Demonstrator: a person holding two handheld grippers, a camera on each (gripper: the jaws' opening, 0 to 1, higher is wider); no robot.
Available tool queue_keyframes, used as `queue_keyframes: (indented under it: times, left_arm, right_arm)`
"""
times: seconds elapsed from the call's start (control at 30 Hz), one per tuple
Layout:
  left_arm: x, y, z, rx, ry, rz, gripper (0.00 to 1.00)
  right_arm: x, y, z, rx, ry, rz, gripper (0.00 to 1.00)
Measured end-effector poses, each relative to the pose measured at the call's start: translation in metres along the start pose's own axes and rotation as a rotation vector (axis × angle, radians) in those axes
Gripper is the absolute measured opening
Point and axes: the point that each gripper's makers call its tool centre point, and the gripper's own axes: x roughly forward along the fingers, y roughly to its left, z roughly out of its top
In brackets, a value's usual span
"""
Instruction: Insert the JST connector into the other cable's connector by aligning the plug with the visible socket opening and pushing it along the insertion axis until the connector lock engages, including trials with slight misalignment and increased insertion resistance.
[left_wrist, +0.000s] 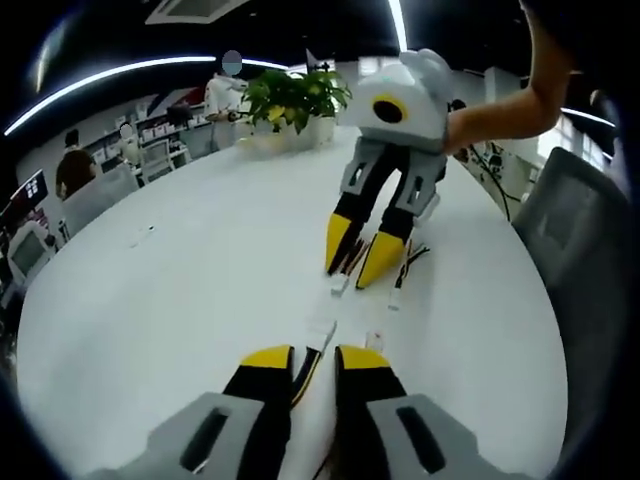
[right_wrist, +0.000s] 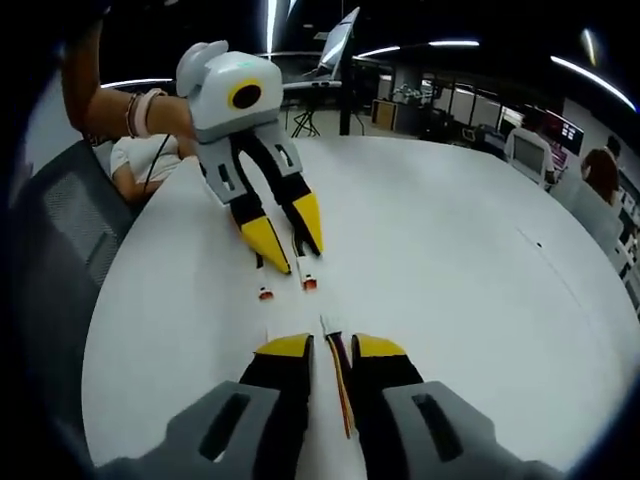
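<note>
Two short cables lie on a white round table (left_wrist: 180, 260). My left gripper (left_wrist: 315, 358) is shut on one cable, whose white connector (left_wrist: 322, 328) sticks out just past its yellow tips. Opposite it, my right gripper (left_wrist: 350, 272) is shut on the other cable, with that cable's white connector (left_wrist: 340, 284) pointing back at mine across a small gap. In the right gripper view, my right gripper (right_wrist: 332, 348) holds red, yellow and black wires ending in a connector (right_wrist: 325, 325). The left gripper (right_wrist: 298, 258) faces it with its connector (right_wrist: 308, 283) on the table.
Loose cable ends (left_wrist: 397, 297) (left_wrist: 377, 340) (right_wrist: 265, 293) lie beside the grippers. A potted plant (left_wrist: 295, 100) stands at the table's far edge. Grey chairs (left_wrist: 585, 230) (right_wrist: 55, 230) sit at the table's side. People sit at desks behind.
</note>
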Motion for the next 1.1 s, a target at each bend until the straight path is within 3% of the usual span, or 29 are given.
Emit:
queue_keyframes:
  times: [0.47,0.7,1.1]
  left_arm:
    - [0.0032,-0.0011,0.0013,-0.010,-0.037,-0.020,0.05]
    - [0.0031,-0.0029,0.0030,0.055,-0.054,-0.038,0.05]
    - [0.0053,-0.0036,0.0042,0.063,-0.077,-0.069,0.00]
  right_arm:
    - [0.0033,0.0022,0.0013,0.007,-0.031,0.025,0.06]
    - [0.0036,0.0023,0.0006,0.008,-0.040,0.036,0.05]
    - [0.0068,0.0015,0.0009,-0.002,-0.063,0.050,0.05]
